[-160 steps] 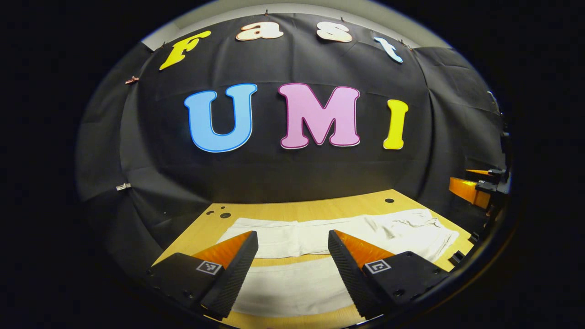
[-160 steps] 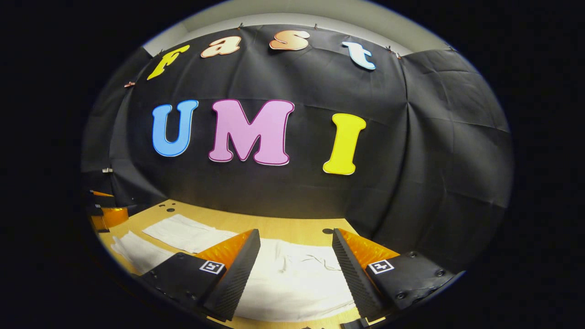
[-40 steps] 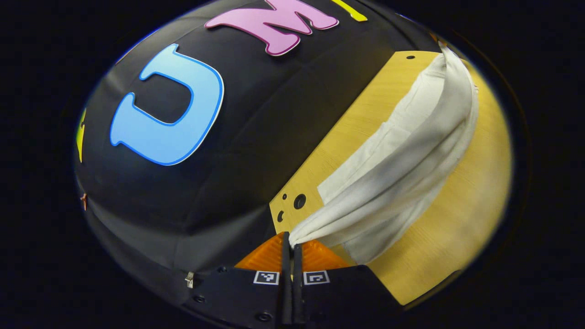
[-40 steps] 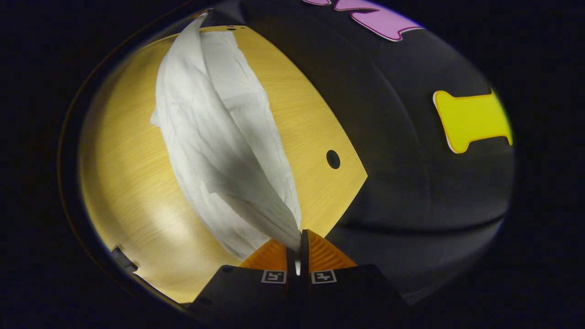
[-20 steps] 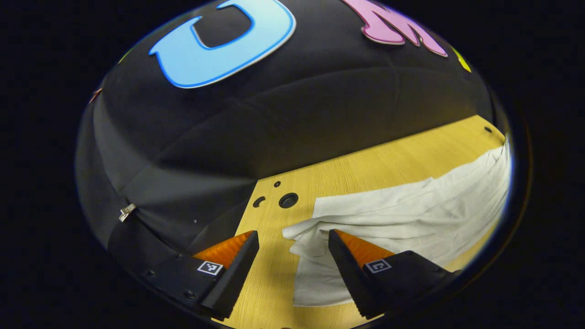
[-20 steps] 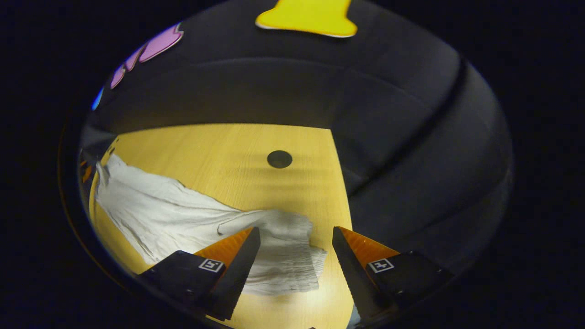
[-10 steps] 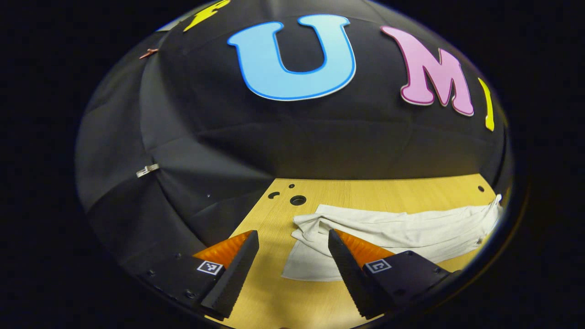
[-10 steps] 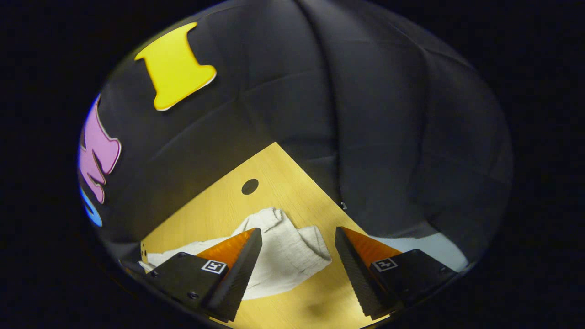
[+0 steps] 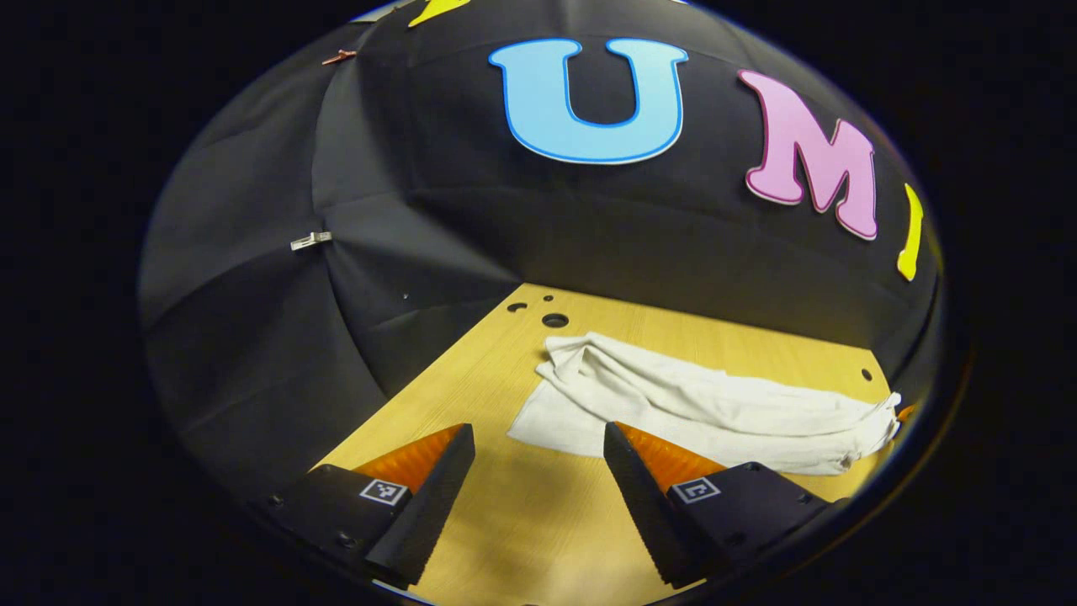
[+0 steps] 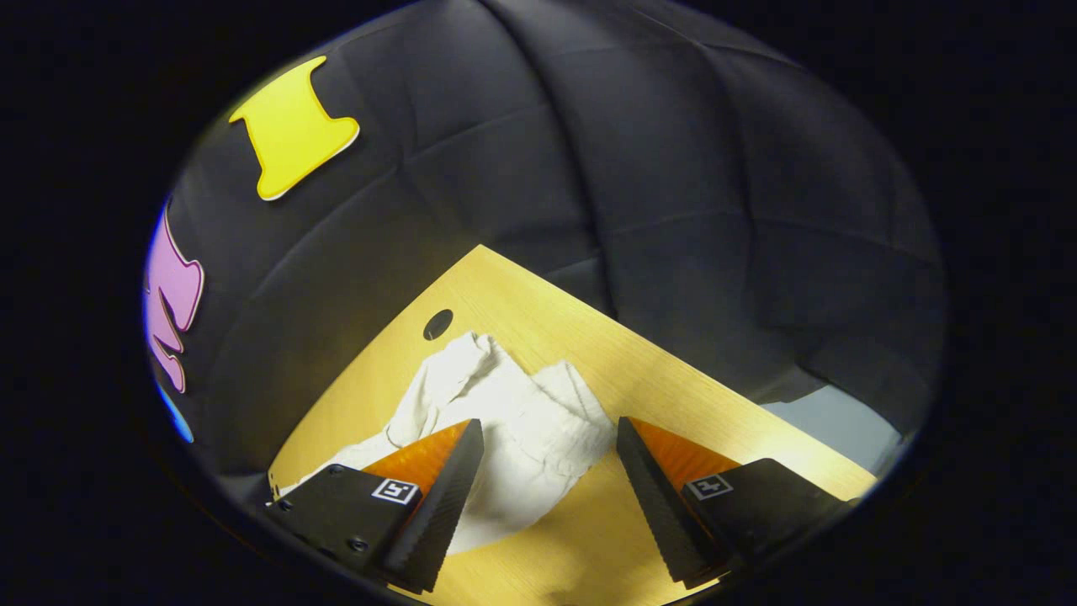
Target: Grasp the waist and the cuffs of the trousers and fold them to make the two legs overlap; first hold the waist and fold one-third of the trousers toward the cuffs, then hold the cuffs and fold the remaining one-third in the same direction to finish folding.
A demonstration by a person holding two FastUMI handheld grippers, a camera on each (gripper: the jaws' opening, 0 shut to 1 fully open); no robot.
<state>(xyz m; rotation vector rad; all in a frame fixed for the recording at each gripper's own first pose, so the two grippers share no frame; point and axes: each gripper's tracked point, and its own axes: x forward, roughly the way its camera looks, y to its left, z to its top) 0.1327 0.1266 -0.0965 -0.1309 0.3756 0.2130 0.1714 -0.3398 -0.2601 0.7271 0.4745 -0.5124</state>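
Observation:
White trousers [image 9: 698,404] lie lengthwise on the wooden table [image 9: 522,513], one leg folded over the other and rumpled along the top. In the left gripper view the cuff end [image 9: 568,362] is nearest. My left gripper [image 9: 537,431] hangs open just short of it, and nothing sits between its fingers. In the right gripper view the bunched waist end [image 10: 513,404] of the trousers lies by the table's corner. My right gripper [image 10: 549,423] is open above it, fingers either side of the cloth and not pressing on it.
Round holes mark the table near the cuff end [image 9: 554,320], at the far right [image 9: 867,374] and beside the waist [image 10: 437,324]. The table's right edge [image 10: 757,421] runs close behind the waist, with grey floor [image 10: 841,425] beyond. The black cloth wall stands along the back.
Two seconds ago both grippers were shut on the lifted trousers; since then they opened and the trousers dropped flat. In the last half second both grippers drew back a little from the cloth.

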